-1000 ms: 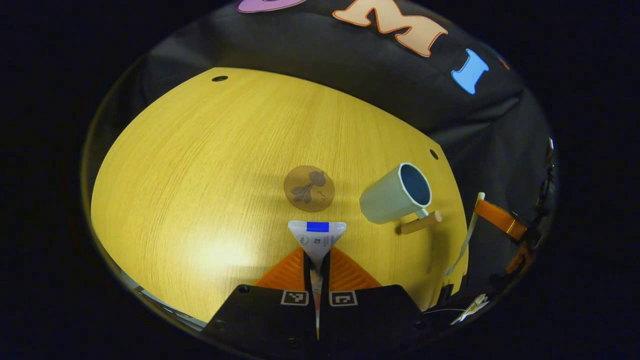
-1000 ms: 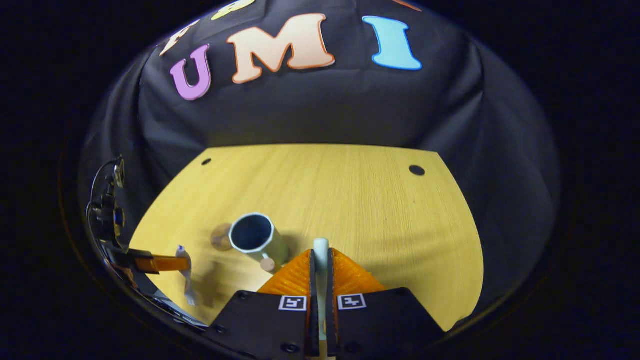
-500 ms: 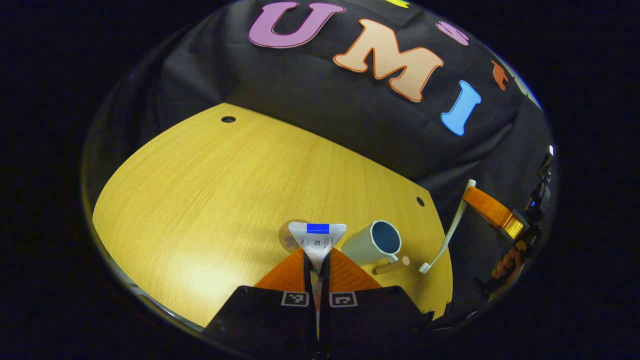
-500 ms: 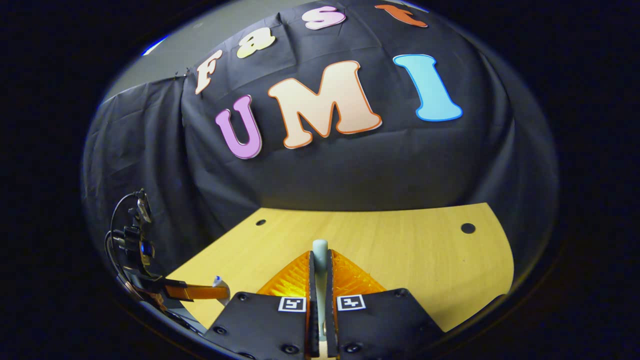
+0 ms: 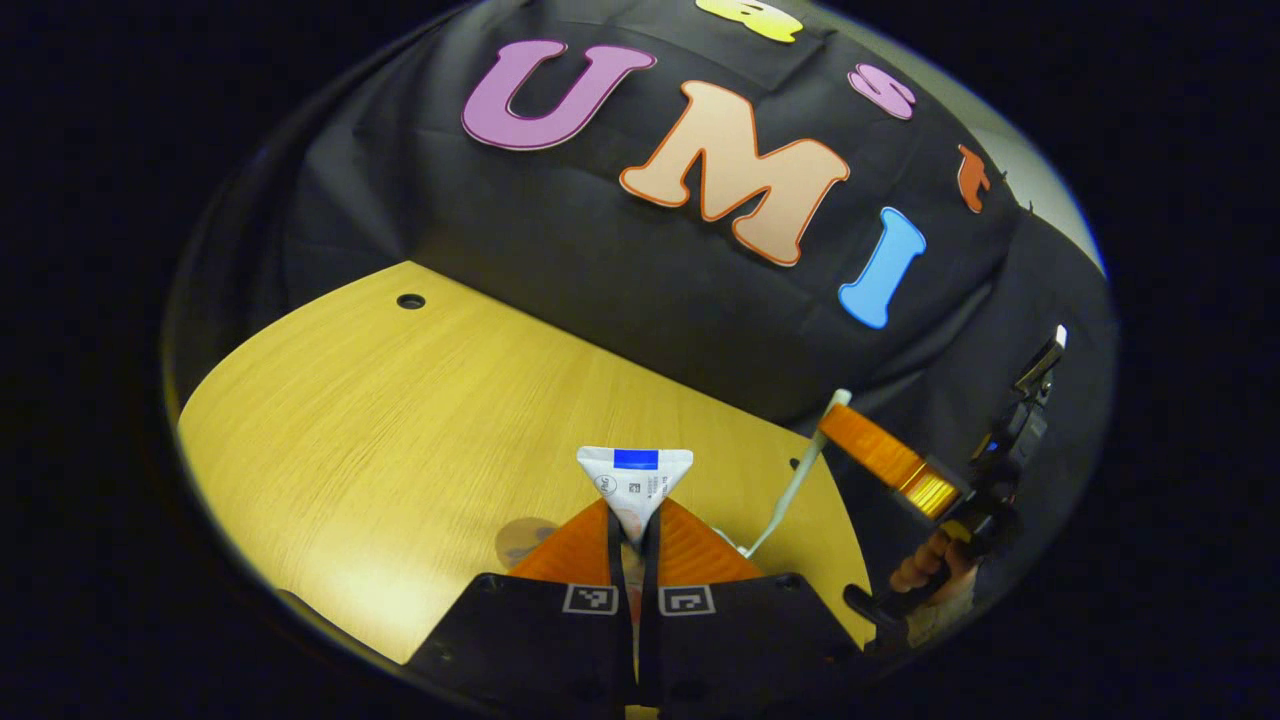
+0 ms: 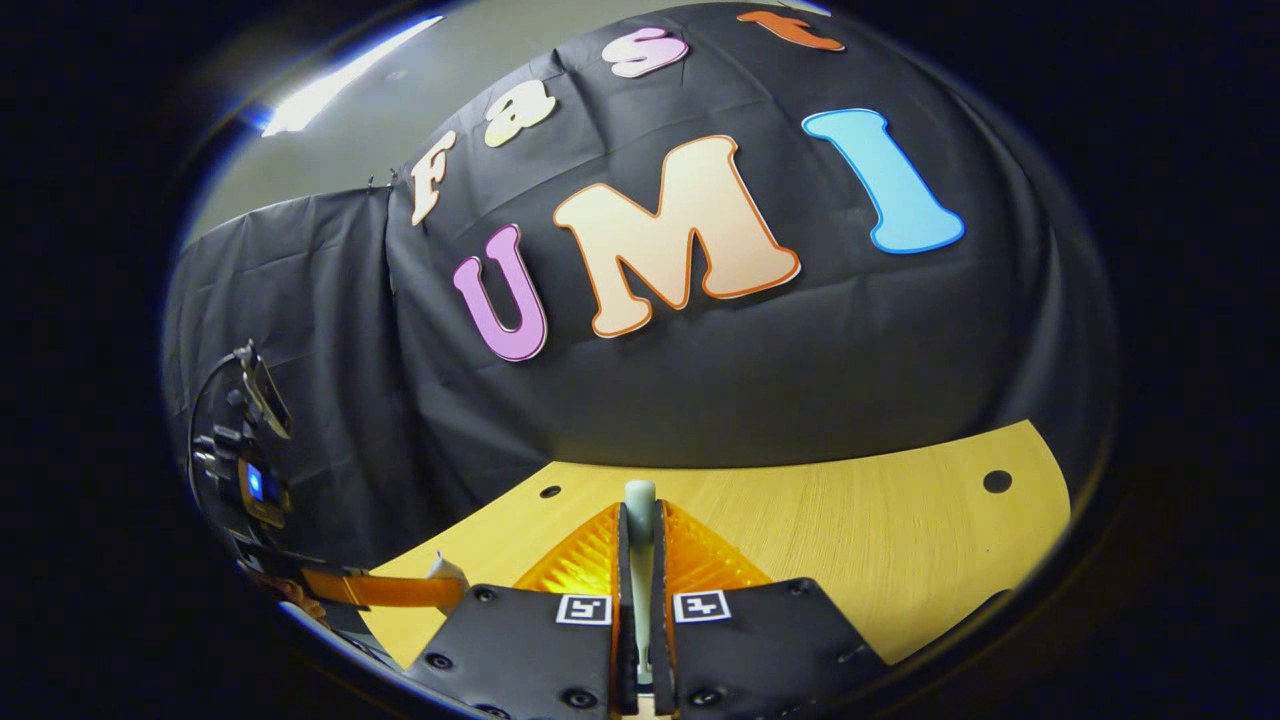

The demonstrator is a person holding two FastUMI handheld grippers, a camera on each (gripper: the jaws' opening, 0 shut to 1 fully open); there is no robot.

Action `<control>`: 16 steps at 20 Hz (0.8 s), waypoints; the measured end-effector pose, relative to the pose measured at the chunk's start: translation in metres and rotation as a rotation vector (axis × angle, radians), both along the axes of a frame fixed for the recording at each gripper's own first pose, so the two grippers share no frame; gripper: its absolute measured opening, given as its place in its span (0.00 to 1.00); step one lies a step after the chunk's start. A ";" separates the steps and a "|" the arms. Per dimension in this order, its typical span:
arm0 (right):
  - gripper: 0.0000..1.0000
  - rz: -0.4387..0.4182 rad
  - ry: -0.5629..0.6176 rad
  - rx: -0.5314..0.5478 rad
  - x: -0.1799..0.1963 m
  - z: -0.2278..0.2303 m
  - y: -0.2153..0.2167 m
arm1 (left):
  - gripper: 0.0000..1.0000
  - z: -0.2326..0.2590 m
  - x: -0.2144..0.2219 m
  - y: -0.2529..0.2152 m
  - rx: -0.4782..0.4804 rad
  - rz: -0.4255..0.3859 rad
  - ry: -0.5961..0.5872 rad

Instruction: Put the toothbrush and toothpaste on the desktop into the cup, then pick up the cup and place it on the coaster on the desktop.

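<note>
Both task items are off the desk and held, one per gripper. The toothpaste (image 5: pixel 634 482) sits pinched between the left gripper's (image 5: pixel 634 530) fingers, its flat crimped end fanning out forward, so the cap end presumably points back toward the hand. The toothbrush (image 6: pixel 640 500) is clamped the same way in the right gripper (image 6: pixel 640 530), its rounded handle end poking out just past the fingertips. In the left gripper view the same brush slants down from the right gripper's fingers with its bristle head lowest, near the desktop's (image 5: pixel 400 420) right edge. That head-down hold reads as a setup for dropping it into the cup, though the cup itself cannot be placed from here. A hand (image 5: pixel 925 570) grips the right tool's handle beyond the desk edge.

Each gripper is closed tight on its item, which makes sense for carrying slim, slippery things high above the wood. The coaster (image 5: pixel 522 538) lies flat on the desktop just left of the left gripper's fingers, partly hidden by them and with nothing on it. Neither item is in the cup, so the task looks early: both insertions and the cup move remain.
</note>
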State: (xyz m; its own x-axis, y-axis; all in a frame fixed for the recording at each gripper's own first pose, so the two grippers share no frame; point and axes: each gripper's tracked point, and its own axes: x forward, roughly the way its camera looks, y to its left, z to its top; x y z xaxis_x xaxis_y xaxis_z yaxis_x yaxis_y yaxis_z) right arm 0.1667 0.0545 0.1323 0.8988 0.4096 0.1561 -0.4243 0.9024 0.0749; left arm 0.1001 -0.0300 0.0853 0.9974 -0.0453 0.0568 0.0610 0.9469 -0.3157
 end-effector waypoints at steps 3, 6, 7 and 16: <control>0.08 0.008 0.049 -0.022 0.012 -0.034 0.002 | 0.00 0.022 0.015 -0.012 0.011 -0.023 -0.080; 0.08 0.013 0.076 -0.019 0.016 -0.059 0.003 | 0.00 0.037 0.031 -0.023 0.026 -0.052 -0.149; 0.08 0.006 0.079 -0.013 0.017 -0.063 0.000 | 0.00 0.042 0.035 -0.028 0.025 -0.068 -0.174; 0.54 -0.099 0.085 0.062 0.006 -0.055 -0.062 | 0.00 0.033 0.056 -0.063 0.094 -0.156 -0.240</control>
